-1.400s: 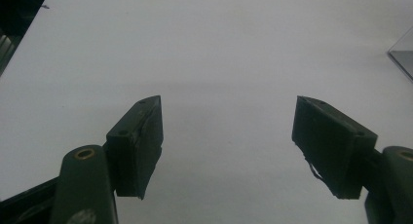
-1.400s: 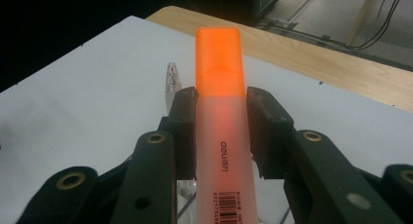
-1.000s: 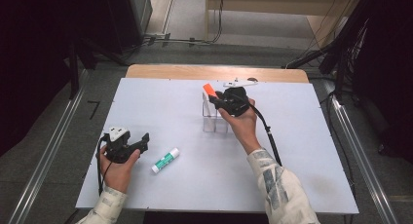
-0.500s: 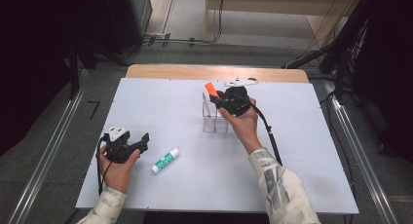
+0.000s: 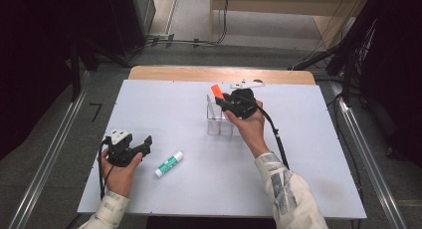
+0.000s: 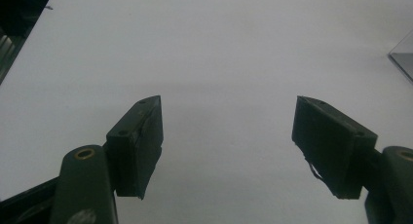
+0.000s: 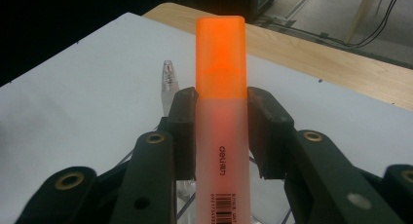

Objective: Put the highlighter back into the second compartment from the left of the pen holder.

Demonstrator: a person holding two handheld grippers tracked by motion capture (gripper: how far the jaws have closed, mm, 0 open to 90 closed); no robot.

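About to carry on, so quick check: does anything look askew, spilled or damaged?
Nothing stands out. The right tongs grip the orange highlighter squarely over the clear holder; the glue stick lies loose on the table beside the open left tongs.

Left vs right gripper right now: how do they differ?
The left gripper is open with nothing between its jaws; the right gripper is shut on the orange highlighter. The left gripper sits near the table's front-left edge beside the glue stick; the right gripper is over the clear holder. Both are hand-held.
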